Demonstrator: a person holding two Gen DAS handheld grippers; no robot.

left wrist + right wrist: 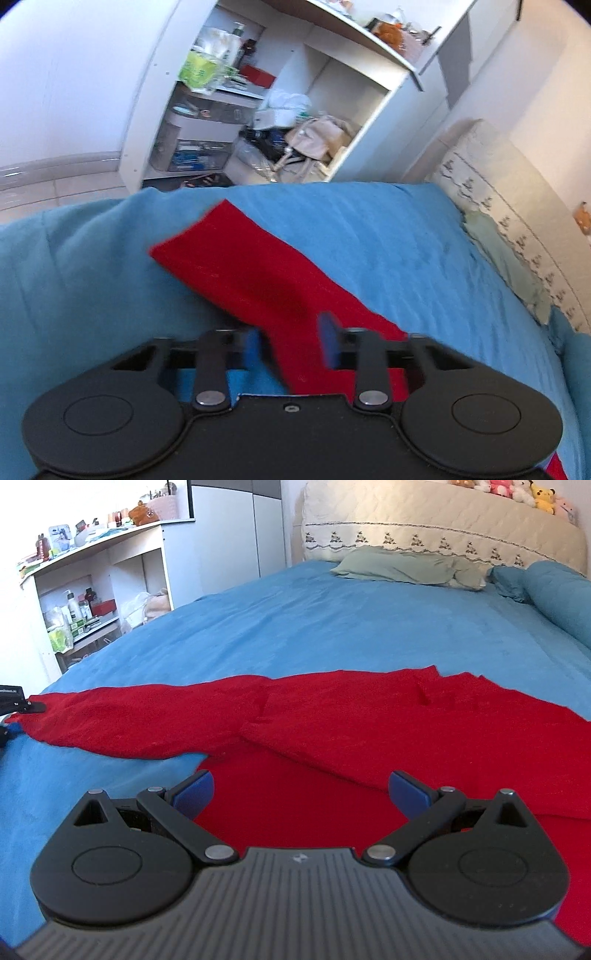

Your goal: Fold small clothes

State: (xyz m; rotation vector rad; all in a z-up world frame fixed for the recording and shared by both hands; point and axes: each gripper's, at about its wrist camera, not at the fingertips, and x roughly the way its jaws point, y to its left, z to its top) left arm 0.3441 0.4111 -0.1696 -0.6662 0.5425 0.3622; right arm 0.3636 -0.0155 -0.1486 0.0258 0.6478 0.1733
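Observation:
A red knit garment [369, 731] lies spread on the blue bed cover [295, 627], one sleeve [129, 720] stretched out to the left. In the left wrist view that sleeve [240, 266] runs from the far left back under my left gripper [291, 339]. Its blue pads [328, 339] are blurred and a short way apart, and red cloth fills the gap; whether they press on it does not show. A dark part of the left gripper [11, 701] sits at the sleeve's left end. My right gripper [301, 790] hangs open just above the garment's body, with nothing between its fingers.
A white shelf unit [258, 110] crammed with bottles, bags and boxes stands beyond the bed's left side. At the head of the bed are a pale green pillow [399, 565], a rolled blue duvet [554, 594], a quilted headboard [443, 517] and plush toys [517, 489].

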